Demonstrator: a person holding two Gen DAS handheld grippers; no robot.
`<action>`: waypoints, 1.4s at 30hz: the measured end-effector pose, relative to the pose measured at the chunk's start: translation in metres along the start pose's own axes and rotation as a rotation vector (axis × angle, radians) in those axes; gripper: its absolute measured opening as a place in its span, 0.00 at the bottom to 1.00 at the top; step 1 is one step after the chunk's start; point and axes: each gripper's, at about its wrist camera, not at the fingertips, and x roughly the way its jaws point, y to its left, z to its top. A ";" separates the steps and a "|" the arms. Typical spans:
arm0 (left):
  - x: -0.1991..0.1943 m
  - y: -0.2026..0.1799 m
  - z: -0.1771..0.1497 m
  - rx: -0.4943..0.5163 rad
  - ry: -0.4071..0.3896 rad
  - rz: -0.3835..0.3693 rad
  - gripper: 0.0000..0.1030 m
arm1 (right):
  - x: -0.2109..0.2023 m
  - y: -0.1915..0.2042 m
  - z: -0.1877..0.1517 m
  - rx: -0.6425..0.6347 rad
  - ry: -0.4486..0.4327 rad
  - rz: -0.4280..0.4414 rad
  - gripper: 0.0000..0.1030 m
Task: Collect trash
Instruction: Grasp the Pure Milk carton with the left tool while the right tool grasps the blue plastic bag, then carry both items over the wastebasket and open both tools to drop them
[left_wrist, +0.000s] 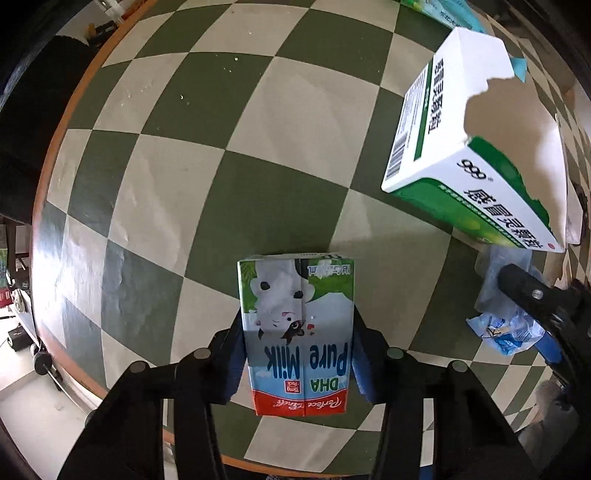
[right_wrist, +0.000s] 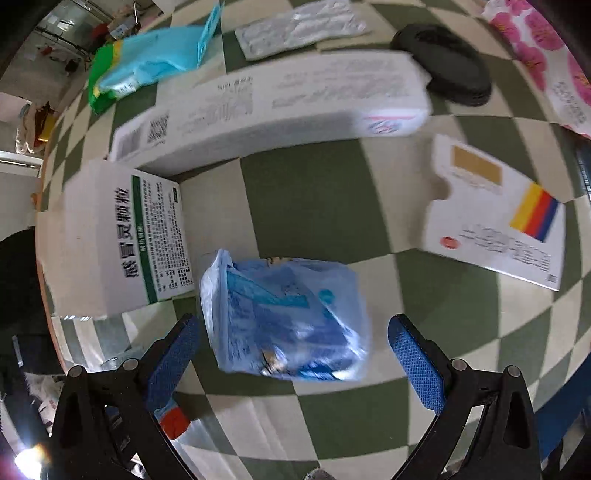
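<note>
Milk carton (left_wrist: 297, 332), printed "Pure Milk", stands between the blue pads of the left claw (left_wrist: 295, 354), which press against both of its sides, so this claw grips the carton over the green-and-cream checkered table (left_wrist: 221, 147). No earlier view is given, so only the grip itself can be told. Ahead and to the right of the left claw sits a torn white-and-green medicine box (left_wrist: 476, 147), and directly to its right lies a crumpled blue plastic wrapper (left_wrist: 509, 332).

In the right wrist view, that blue plastic wrapper (right_wrist: 284, 317) lies between the pads of the right claw (right_wrist: 291, 354), which stands wide, its pads apart from the wrapper on both sides. The medicine box (right_wrist: 125, 240) is to this claw's left, a long white carton (right_wrist: 273, 103) lies ahead, and a flat white card with yellow, red and blue stripes (right_wrist: 498, 218) is ahead to the right.
</note>
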 end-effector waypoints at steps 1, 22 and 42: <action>0.000 0.001 0.000 -0.002 0.000 -0.002 0.44 | 0.005 0.002 0.002 0.000 0.007 -0.004 0.99; -0.046 0.009 -0.061 0.132 -0.212 0.135 0.44 | -0.018 0.016 -0.034 -0.125 -0.136 -0.096 0.51; -0.132 0.132 -0.199 0.364 -0.379 -0.036 0.44 | -0.142 0.012 -0.305 -0.072 -0.396 0.025 0.52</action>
